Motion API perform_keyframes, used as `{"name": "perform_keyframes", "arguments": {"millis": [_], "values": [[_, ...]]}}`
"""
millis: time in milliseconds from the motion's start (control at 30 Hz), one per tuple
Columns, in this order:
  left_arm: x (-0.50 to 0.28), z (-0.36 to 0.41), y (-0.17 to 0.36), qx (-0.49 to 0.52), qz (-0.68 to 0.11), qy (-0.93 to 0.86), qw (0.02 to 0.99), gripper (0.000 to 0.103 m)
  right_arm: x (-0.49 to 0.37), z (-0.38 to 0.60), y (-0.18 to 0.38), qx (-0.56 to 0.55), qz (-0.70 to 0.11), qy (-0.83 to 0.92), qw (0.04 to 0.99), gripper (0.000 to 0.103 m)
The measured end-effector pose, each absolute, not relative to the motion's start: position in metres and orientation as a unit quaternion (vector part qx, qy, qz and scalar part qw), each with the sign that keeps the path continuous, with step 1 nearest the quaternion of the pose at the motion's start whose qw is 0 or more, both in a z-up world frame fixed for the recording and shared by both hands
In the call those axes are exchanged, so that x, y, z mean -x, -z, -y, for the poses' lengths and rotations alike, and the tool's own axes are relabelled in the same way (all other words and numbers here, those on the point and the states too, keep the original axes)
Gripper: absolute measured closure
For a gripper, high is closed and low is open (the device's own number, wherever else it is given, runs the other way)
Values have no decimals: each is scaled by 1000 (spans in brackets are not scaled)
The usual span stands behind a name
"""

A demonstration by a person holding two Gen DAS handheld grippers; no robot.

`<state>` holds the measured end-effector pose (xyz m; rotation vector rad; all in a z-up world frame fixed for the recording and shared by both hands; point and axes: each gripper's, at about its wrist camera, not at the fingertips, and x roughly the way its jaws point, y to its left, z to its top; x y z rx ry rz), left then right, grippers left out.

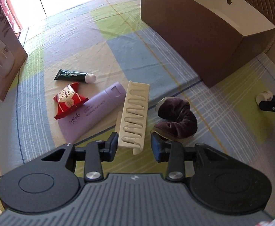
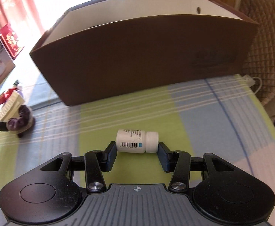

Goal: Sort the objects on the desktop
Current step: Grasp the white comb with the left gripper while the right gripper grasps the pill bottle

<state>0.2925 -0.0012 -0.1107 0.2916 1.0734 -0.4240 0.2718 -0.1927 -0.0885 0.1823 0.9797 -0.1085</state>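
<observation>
A white pill bottle lies on its side on the checked cloth of the desk, cap to the right, between the fingers of the right claw. That claw is spread; each pad sits right at an end of the bottle, and actual contact cannot be told. Behind it stands a brown box with a white inside. The left claw is released around the near end of a cream comb-like hair clip. Just right of the clip rests a dark purple scrunchie; to its left lie a lilac tube, a red sachet and a green tube.
</observation>
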Motion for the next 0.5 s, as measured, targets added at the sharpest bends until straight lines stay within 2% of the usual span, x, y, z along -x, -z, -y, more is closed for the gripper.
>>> {"name": "perform_keyframes", "arguments": {"millis": [200,267,367,433,500], "values": [[-309,17,115,-152,-508,191,826,70,-264,201,87,-81,-464,54,880,59],[-311,20,118,-155,-510,187,825,77,-263,204,87,-85,-462,53,881,58],[-308,20,119,-153,-512,178,826,79,-260,207,87,-93,-459,51,882,52],[-304,17,119,-144,-518,168,826,79,-260,205,88,-90,-455,54,884,44],[-298,13,118,-133,-524,152,827,79,-258,206,88,-89,-451,56,886,41]]}}
